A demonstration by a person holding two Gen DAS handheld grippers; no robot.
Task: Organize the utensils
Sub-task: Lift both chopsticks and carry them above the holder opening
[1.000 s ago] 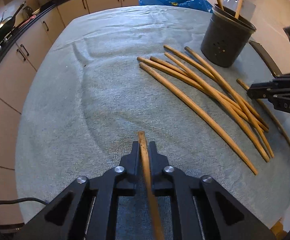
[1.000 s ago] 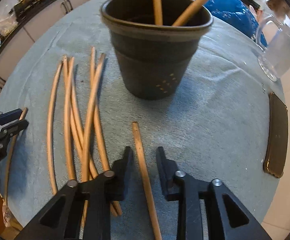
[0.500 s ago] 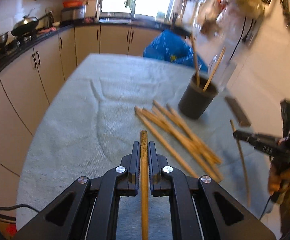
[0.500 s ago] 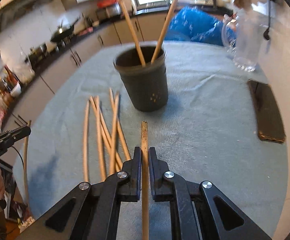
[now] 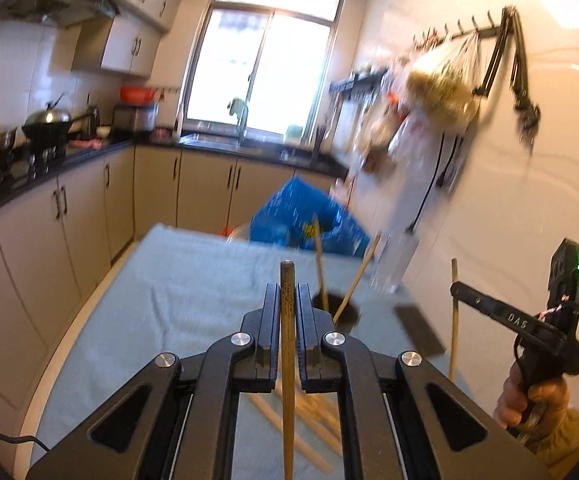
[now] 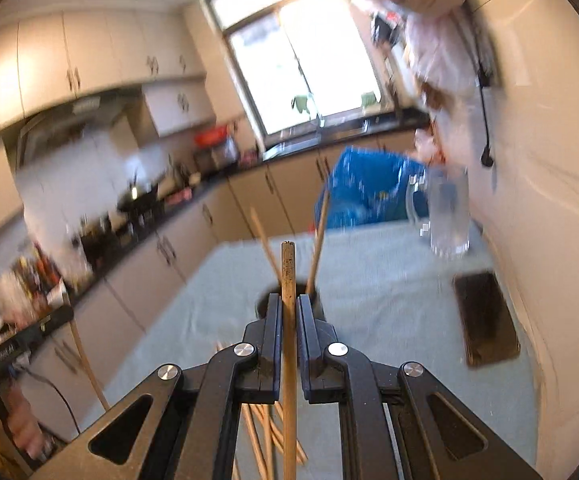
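My left gripper (image 5: 287, 300) is shut on a wooden chopstick (image 5: 287, 344) and holds it upright above the table. My right gripper (image 6: 288, 312) is shut on another chopstick (image 6: 288, 320), also lifted; it shows in the left wrist view (image 5: 465, 294) with its stick (image 5: 454, 320). The dark utensil holder (image 5: 339, 312) stands just beyond both grippers with two chopsticks (image 5: 319, 264) in it; it also shows in the right wrist view (image 6: 263, 300). Several loose chopsticks (image 5: 301, 432) lie on the cloth below, also in the right wrist view (image 6: 265, 436).
A grey cloth covers the table (image 5: 177, 280). A dark phone (image 6: 485, 320) lies at the right near the wall. A glass mug (image 6: 445, 216) stands at the far right. A blue bag (image 5: 305, 216) sits behind the table. Kitchen cabinets (image 5: 69, 220) run along the left.
Both grippers have risen and tilted up from the table with their chopsticks. The right gripper shut on its stick a second ago. The holder now sits lower and closer in both views.
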